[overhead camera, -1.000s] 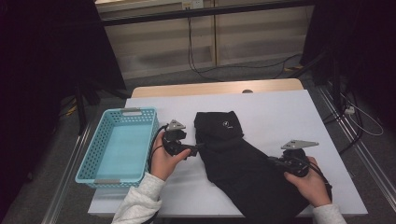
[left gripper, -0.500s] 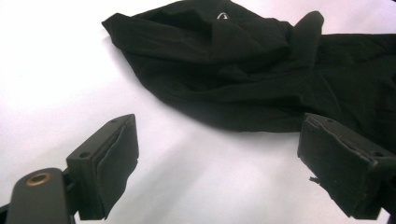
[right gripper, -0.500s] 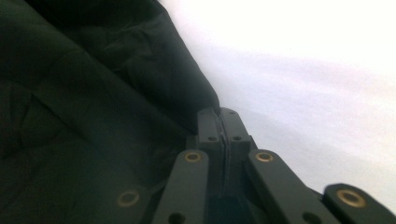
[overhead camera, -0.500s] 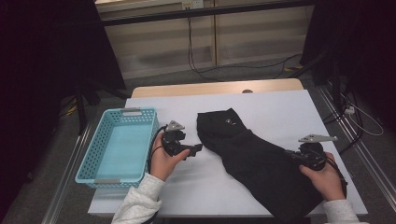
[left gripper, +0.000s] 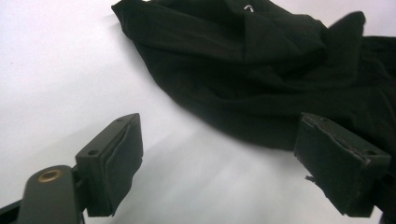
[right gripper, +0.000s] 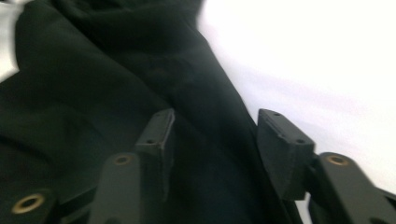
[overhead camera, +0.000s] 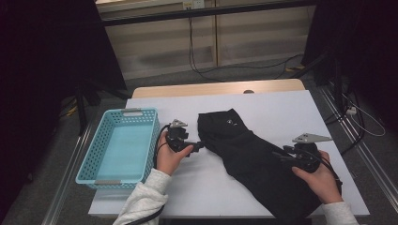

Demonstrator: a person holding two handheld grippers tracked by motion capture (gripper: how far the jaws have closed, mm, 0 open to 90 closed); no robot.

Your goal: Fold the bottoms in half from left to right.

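High view: black garment point(overhead camera: 253, 159) stretched out between wide-open left gripper point(overhead camera: 199, 146) and right gripper point(overhead camera: 285, 158), jaws just parted, releasing cloth for flattening.

garment point(overhead camera: 253, 154): black matt cloth | basket point(overhead camera: 101, 154): turquoise perforated plastic | table point(overhead camera: 281, 108): smooth white

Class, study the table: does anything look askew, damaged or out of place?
The black garment lies crumpled and slantwise across the white table, its near end hanging over the front edge. The blue basket beside it holds nothing. Nothing looks spilled or damaged.
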